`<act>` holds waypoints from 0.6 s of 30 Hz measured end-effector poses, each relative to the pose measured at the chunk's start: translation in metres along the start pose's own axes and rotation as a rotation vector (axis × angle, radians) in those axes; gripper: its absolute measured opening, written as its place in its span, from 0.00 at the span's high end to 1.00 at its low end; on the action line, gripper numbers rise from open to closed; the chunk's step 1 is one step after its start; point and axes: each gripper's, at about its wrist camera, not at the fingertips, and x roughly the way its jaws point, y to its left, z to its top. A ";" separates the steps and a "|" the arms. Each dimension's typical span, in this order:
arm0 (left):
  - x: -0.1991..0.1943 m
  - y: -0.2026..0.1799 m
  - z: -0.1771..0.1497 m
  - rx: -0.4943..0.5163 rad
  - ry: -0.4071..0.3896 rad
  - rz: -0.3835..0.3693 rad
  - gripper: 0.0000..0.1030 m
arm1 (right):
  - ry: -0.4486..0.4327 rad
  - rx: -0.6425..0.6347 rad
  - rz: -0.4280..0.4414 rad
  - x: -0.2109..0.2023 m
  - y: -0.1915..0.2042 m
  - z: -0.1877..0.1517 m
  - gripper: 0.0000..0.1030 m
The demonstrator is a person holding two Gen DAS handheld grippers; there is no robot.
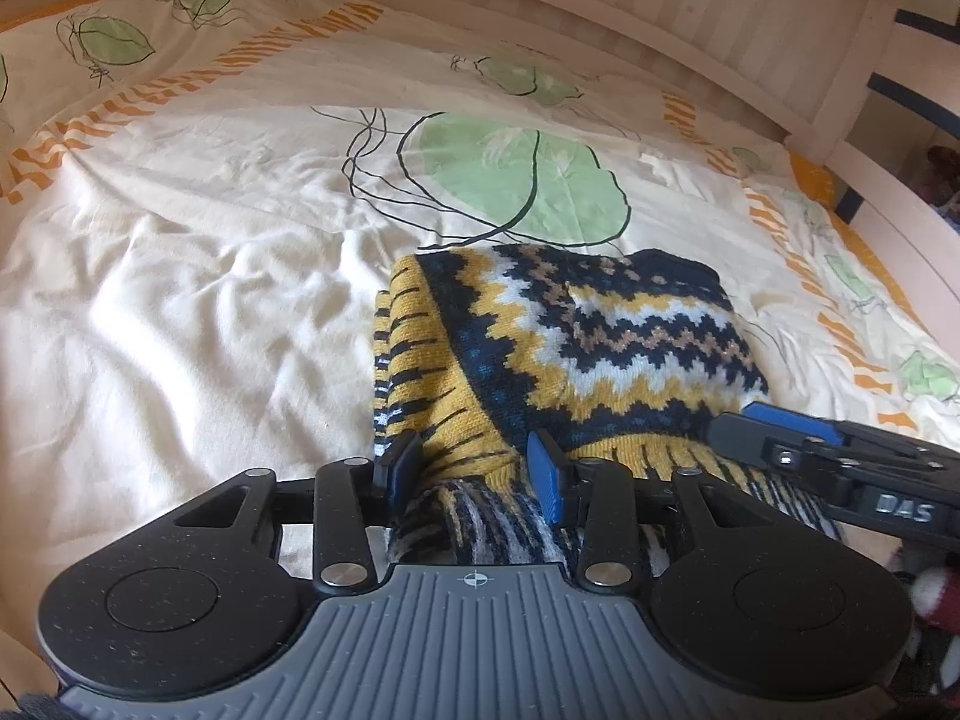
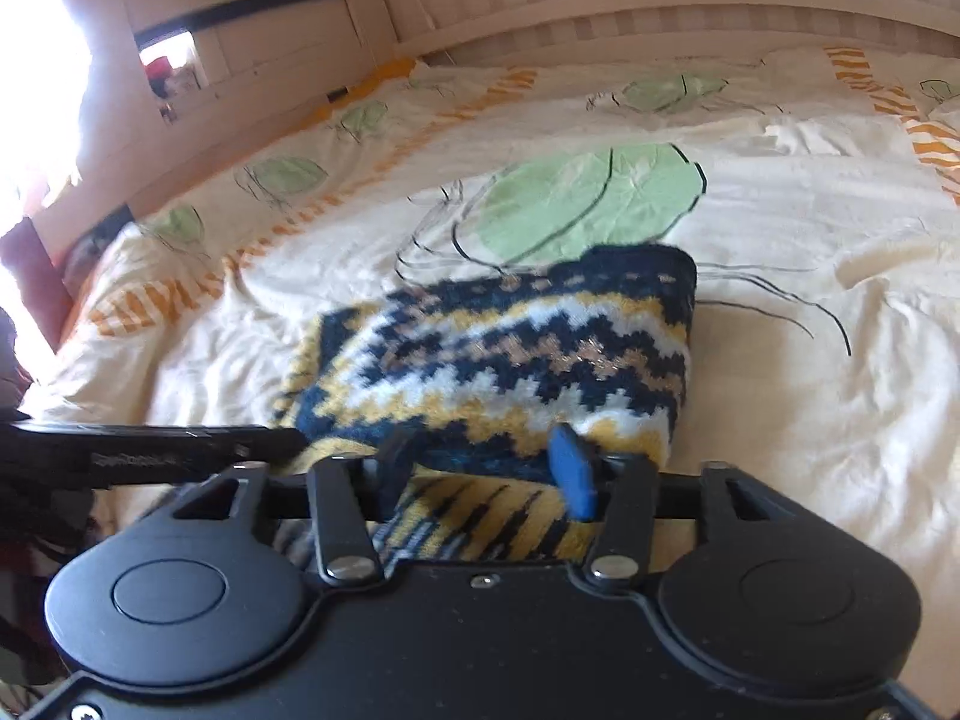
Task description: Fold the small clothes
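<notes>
Nearest the left wrist camera, the left gripper (image 1: 477, 462) is pinching a bunched fold of the knitted sweater (image 1: 600, 336) between narrowly set fingers (image 1: 546, 468), the yellow ribbed hem crumpling up between them. Just to its right, the right gripper (image 2: 486, 462) is standing with its fingers (image 2: 573, 468) spread wide over the near edge of the same sweater (image 2: 510, 360); the pads are not visibly pressing on the knit, so it is probably letting go. The sweater is lying folded in the middle of the bed (image 1: 150, 330), on a cream cover with green leaf prints, running straight ahead from both grippers toward the far slatted bed frame (image 1: 600, 18). Both grippers are sitting at the near edge, side by side and about equally close, so the next fold would likely carry that edge away toward the far rail.
</notes>
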 end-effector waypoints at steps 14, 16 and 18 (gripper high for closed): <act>0.010 0.009 0.004 -0.090 0.065 0.099 0.00 | -0.007 0.089 -0.151 -0.045 -0.003 -0.013 0.00; 0.009 0.007 0.005 -0.082 0.066 0.115 0.00 | 0.003 0.105 -0.170 -0.047 -0.004 -0.015 0.00; 0.004 0.003 0.006 -0.069 0.060 0.132 0.00 | 0.005 0.111 -0.193 -0.049 -0.003 -0.016 0.00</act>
